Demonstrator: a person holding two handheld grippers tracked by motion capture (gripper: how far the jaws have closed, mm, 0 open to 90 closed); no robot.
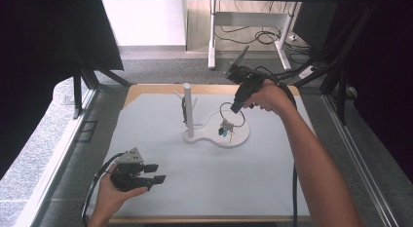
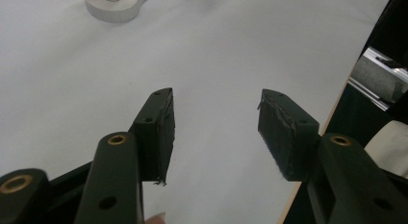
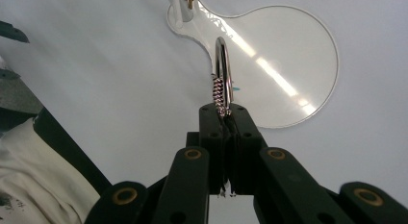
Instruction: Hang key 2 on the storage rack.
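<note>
A white stand has an upright post (image 1: 188, 110) with side pegs on a flat rounded base (image 1: 242, 136). My right gripper (image 1: 235, 109) is shut on a metal key ring (image 1: 232, 115), and a few keys (image 1: 225, 131) dangle from the ring over the base. In the right gripper view the jaws (image 3: 224, 111) pinch the ring (image 3: 222, 65) at its coiled part, edge-on, above the base (image 3: 288, 65). My left gripper (image 1: 158, 172) rests low at the front left, open with nothing between its jaws (image 2: 216, 123).
A pale mat (image 1: 209, 183) covers the wooden table. The stand's base corner (image 2: 115, 10) lies far ahead of the left jaws. The table's right edge (image 2: 332, 118) runs close beside them. Dark frame posts (image 1: 341, 90) flank the table.
</note>
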